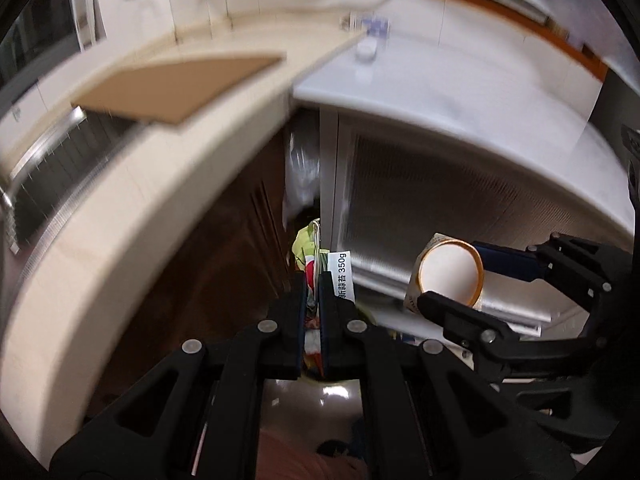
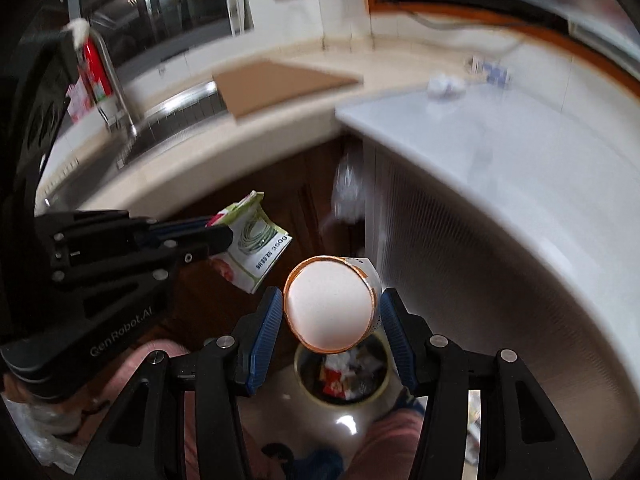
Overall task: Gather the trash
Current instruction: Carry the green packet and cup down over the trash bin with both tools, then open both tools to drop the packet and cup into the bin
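Nearest the right wrist camera, the right gripper is clamped on a paper cup — its blue pads press the cup's sides, its open mouth facing the lens. Directly below the cup stands a round trash bin on the floor, already holding coloured wrappers. To the left, the left gripper has its jaws pressed together on a flat food packet printed with green stalks; in the left wrist view that packet sits edge-on between the closed fingers, held in the air beside the cup. Behind both runs a dark cabinet front under a beige counter, where a brown cardboard sheet overhangs the sink. Farther right, on the white counter, a crumpled white paper ball lies — blurred.
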`<state>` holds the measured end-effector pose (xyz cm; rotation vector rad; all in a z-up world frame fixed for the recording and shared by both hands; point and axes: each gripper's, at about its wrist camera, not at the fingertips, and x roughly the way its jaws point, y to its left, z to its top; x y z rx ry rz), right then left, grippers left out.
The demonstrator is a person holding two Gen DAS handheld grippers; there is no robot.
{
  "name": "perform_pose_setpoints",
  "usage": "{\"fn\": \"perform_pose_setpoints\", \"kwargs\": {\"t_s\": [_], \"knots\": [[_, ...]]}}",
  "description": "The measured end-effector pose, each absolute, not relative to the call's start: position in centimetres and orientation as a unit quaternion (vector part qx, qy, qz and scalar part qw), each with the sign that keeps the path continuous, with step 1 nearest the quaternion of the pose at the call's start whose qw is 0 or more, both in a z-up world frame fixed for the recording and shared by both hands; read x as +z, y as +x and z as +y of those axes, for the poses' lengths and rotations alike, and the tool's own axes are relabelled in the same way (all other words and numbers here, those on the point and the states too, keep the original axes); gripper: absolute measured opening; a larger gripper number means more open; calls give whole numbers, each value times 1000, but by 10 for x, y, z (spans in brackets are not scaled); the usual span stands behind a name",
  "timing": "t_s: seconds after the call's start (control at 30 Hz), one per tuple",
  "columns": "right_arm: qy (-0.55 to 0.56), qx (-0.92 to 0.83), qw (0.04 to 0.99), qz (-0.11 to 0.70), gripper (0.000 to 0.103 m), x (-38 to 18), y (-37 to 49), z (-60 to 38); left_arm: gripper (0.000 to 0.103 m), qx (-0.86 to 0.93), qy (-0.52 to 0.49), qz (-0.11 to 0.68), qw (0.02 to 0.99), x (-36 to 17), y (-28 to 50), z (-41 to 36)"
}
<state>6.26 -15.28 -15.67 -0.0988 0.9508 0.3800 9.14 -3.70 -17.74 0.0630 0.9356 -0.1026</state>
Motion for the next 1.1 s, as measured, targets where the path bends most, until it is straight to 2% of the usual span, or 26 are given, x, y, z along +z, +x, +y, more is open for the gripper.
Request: {"fn": "perform_pose_setpoints", "kwargs": {"t_s": [0.73, 1.1], "knots": [[42, 137, 786, 602, 51, -374, 100, -179, 3, -54, 20, 582, 811, -362, 149, -28], [44, 132, 760, 635, 52, -439, 136, -178, 3, -67, 29, 600, 797, -405, 185, -32]]}}
